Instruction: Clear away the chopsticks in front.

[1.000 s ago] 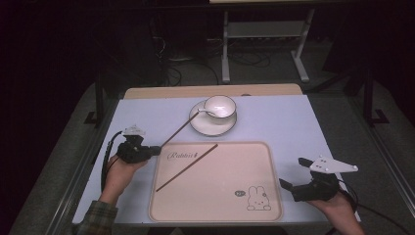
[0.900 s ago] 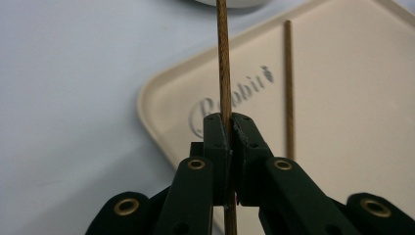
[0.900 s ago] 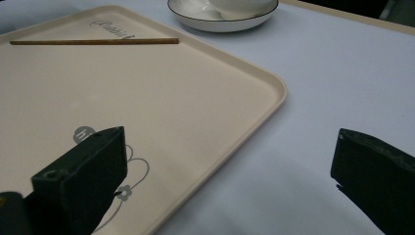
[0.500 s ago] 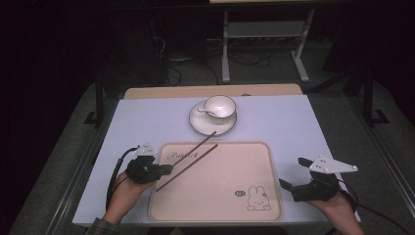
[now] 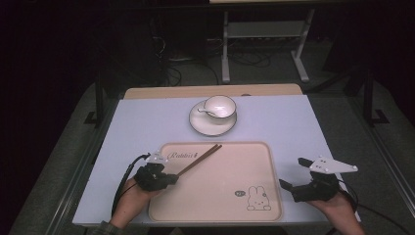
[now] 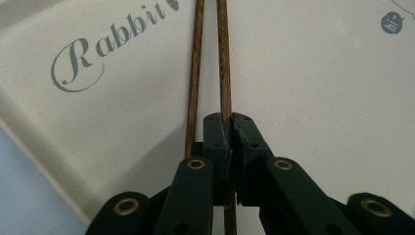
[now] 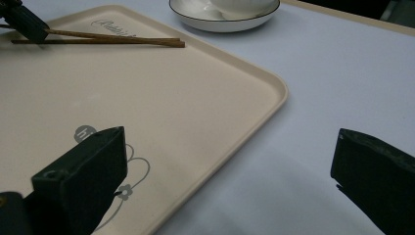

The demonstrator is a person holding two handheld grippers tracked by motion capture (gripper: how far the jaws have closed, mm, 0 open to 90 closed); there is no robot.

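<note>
Since the earlier frames the two chopsticks have slid toward the person's left, and the left gripper has come in over the tray's left edge with them. Two brown sticks lie side by side on the beige tray, close to its upper left corner and the "Rabbit" lettering. Their long axis runs diagonally: the near ends sit at the left gripper, the far ends point up and to the right toward the saucer. In the left gripper view the jaws are clamped on one chopstick, while the second stick lies just beside it, outside the jaws. One white cup stands on the single saucer beyond the tray. The right gripper rests at the tray's right edge on the table, jaws spread wide, holding nothing.
</note>
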